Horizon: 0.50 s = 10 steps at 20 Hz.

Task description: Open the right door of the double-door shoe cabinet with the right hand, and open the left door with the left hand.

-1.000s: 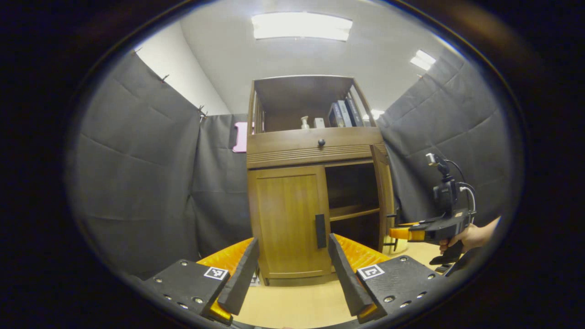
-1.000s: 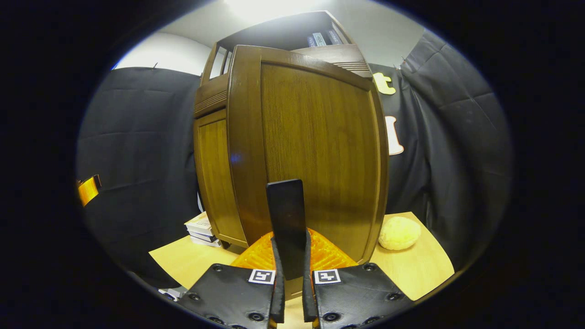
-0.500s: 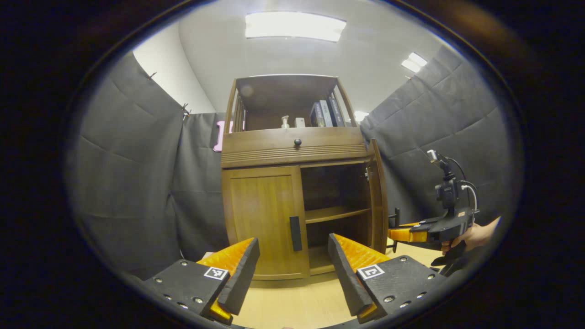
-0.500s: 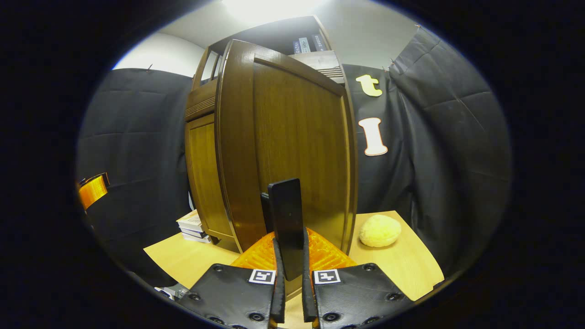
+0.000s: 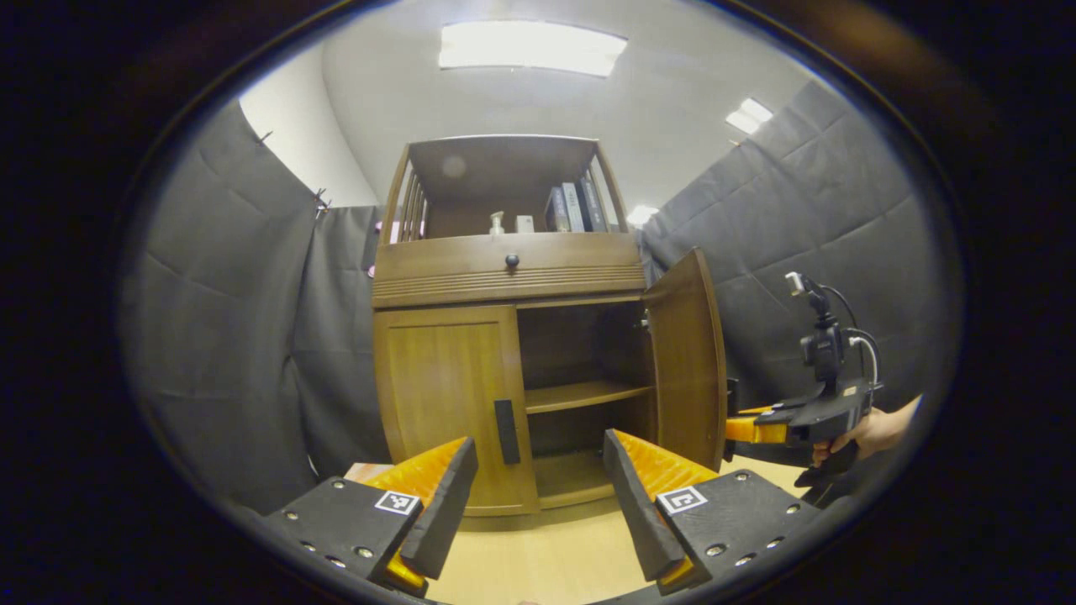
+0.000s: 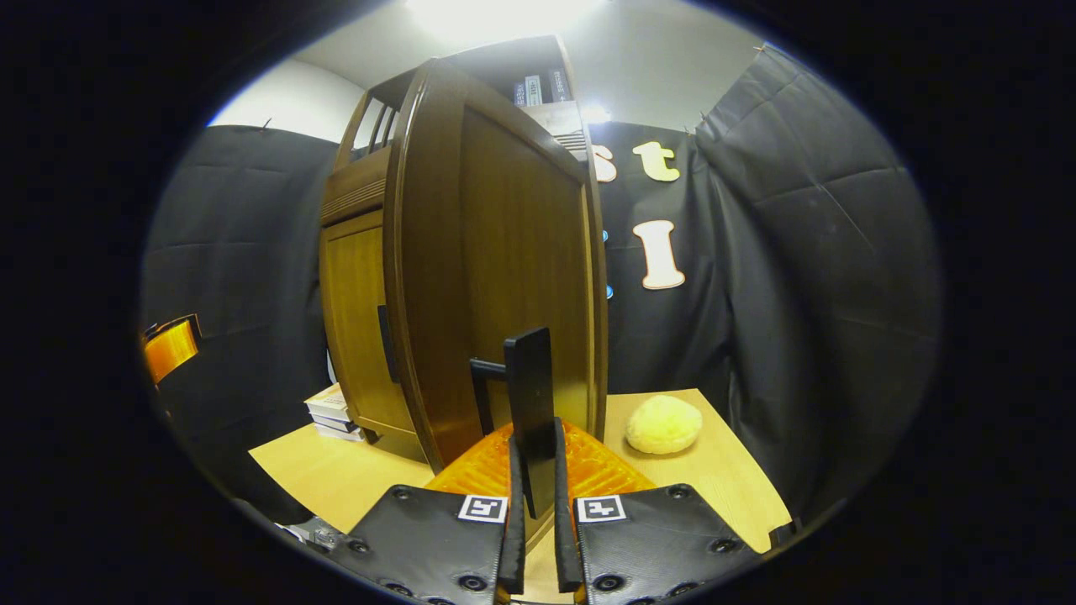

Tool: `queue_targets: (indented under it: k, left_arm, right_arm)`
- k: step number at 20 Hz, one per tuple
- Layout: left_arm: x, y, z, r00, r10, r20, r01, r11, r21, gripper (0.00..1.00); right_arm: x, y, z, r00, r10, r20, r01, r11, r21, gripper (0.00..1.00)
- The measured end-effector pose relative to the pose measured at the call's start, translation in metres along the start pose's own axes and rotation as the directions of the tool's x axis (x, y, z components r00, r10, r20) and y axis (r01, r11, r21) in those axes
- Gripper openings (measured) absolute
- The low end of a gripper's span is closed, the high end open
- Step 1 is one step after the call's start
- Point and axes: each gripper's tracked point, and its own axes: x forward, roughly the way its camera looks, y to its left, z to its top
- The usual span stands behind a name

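Observation:
The wooden shoe cabinet [image 5: 504,277] stands on a light table. Its left door [image 5: 445,403] is closed, with a dark vertical handle [image 5: 505,430] at its inner edge. My left gripper [image 5: 538,444] hangs open some way in front of that door, nothing between its fingers. The right door [image 6: 521,269] stands swung far out. My right gripper [image 6: 535,437] is shut on that door's dark handle [image 6: 531,378]. In the left gripper view the right gripper [image 5: 744,428] sits at the open right door [image 5: 689,361], held by a hand [image 5: 870,433].
Behind the open door are an inner shelf [image 5: 580,393] and dark compartments. Books [image 5: 572,206] and a small bottle [image 5: 497,223] stand on the top shelf above a drawer knob [image 5: 512,260]. A yellow round lump [image 6: 664,423] and stacked books [image 6: 332,410] lie on the table [image 6: 336,470].
The right door has swung farther outward with my right gripper still shut on its handle. The cabinet has drifted left in the left gripper view; the left gripper stays open.

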Motion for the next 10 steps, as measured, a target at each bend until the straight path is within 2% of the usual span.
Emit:
queue_targets:
  k: [5,6,10]
  left_arm:
    - [0.002,-0.002,0.001,1.000,-0.003,-0.005,0.003,1.000,0.011,0.87]
    - [0.002,-0.003,0.002,1.000,-0.002,-0.006,0.002,1.000,0.011,0.87]
    - [0.002,-0.005,0.001,1.000,-0.005,-0.015,0.005,1.000,0.011,0.87]
  right_arm:
    - [-0.005,-0.028,0.001,1.000,-0.021,0.001,0.021,0.999,0.044,0.12]
    - [-0.005,-0.034,0.001,1.000,-0.024,0.001,0.024,0.998,0.054,0.16]
    - [-0.007,-0.054,0.001,0.999,-0.047,0.000,0.047,0.997,0.061,0.15]
